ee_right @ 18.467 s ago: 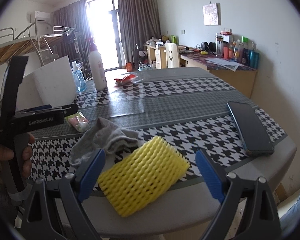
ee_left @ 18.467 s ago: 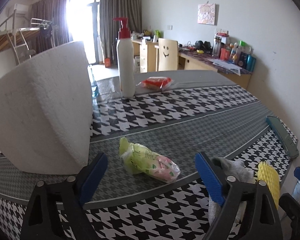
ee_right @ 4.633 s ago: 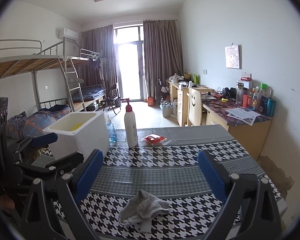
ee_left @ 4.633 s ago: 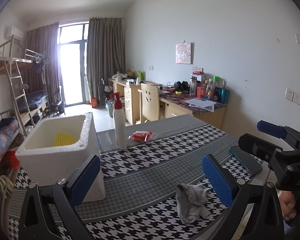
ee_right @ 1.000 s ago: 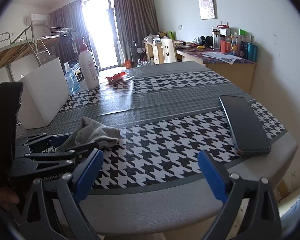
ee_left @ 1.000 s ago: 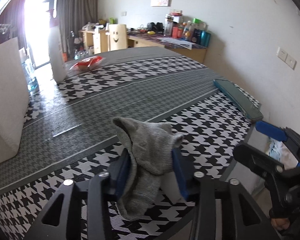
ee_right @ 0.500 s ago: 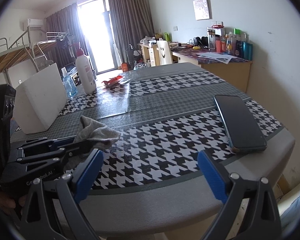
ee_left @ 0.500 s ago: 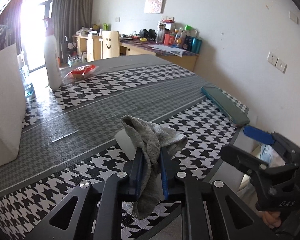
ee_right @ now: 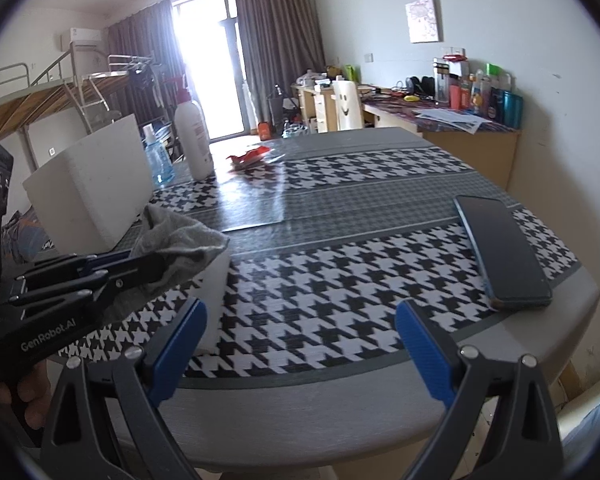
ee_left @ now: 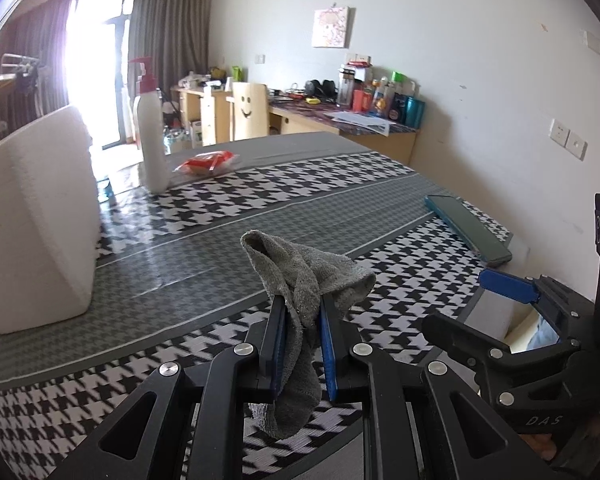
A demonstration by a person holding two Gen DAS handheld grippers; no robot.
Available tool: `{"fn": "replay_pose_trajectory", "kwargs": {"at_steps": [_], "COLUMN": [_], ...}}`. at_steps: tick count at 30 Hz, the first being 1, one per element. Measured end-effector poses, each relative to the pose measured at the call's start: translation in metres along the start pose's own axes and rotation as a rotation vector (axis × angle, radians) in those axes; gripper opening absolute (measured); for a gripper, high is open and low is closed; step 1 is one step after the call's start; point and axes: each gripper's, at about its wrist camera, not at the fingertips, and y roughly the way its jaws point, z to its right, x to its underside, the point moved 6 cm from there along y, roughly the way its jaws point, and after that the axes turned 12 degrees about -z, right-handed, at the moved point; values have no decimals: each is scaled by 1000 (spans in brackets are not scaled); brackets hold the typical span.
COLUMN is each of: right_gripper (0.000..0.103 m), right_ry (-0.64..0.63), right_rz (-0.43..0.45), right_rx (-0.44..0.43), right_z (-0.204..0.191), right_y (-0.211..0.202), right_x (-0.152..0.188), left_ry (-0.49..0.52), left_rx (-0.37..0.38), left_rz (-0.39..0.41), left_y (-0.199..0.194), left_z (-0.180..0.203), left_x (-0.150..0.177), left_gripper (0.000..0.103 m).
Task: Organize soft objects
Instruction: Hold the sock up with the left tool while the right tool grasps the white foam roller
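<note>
A: What does the left gripper point(ee_left: 302, 334) hold?
B: Its fingers are pressed together on a grey sock point(ee_left: 300, 280), lifted above the checked surface point(ee_left: 400, 208); one end hangs down between them.
A: And the right gripper point(ee_right: 300, 344)?
B: Its blue fingers point(ee_right: 424, 354) are wide apart, with nothing between them.
A: Farther away?
B: A phone point(ee_right: 500, 246) near the right edge, a white foam box point(ee_left: 32, 216) at the left, then a pump bottle point(ee_left: 150, 140) and a red packet point(ee_left: 206, 160).

Grey sock point(ee_left: 300, 280) (houndstooth tablecloth point(ee_left: 300, 192))
</note>
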Motion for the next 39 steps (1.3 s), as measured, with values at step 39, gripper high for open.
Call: {"fn": "replay_pose_trajectory", "kwargs": {"at_steps": [39], "right_gripper": [57], "right_ry": [-111], "right_rz": [-161], "right_rx": [-21], "right_z": [-67], "right_y": [57], "right_x": [-2], "left_ry": [-95], "left_rx": [-69], "left_rz": [-22], "left_y": [-5], "left_z": [-52], "left_x": [17], "left_gripper": [17]}}
